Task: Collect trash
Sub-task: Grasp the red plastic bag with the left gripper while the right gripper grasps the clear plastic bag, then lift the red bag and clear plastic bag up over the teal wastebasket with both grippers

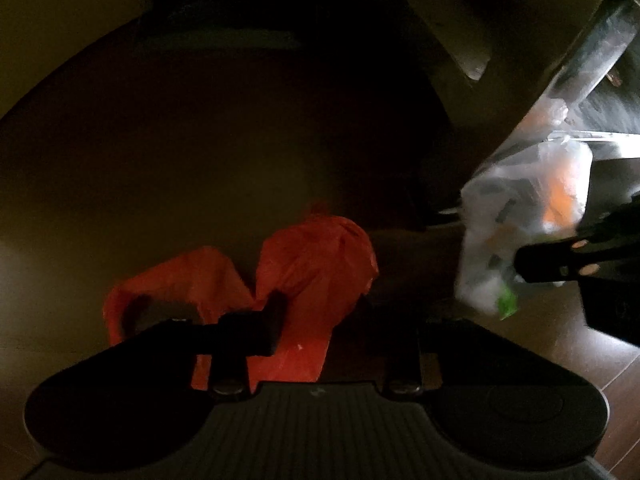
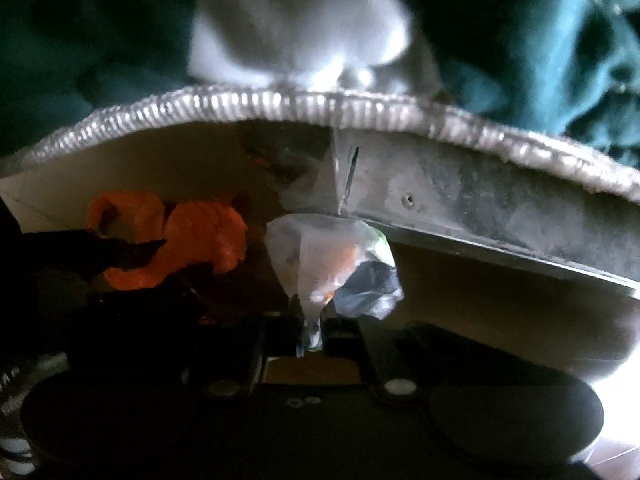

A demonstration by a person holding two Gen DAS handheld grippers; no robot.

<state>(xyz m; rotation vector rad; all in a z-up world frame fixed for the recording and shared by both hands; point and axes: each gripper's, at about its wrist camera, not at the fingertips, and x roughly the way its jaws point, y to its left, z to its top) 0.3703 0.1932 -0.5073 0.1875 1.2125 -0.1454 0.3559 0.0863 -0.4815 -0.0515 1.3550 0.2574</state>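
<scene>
An orange-red plastic bag lies in a dark space under a piece of furniture. My left gripper stands open around its near end, the left finger over the plastic. The bag also shows in the right wrist view. My right gripper is shut on the neck of a clear plastic bag of trash, which hangs in front of it. In the left wrist view that clear bag and the right gripper sit at the right.
A metal rail with a ribbed silver edge trim runs above the bags. Teal fabric and a white cloth lie beyond it. Wood floor shows at the lower right. The space ahead of the left gripper is very dark.
</scene>
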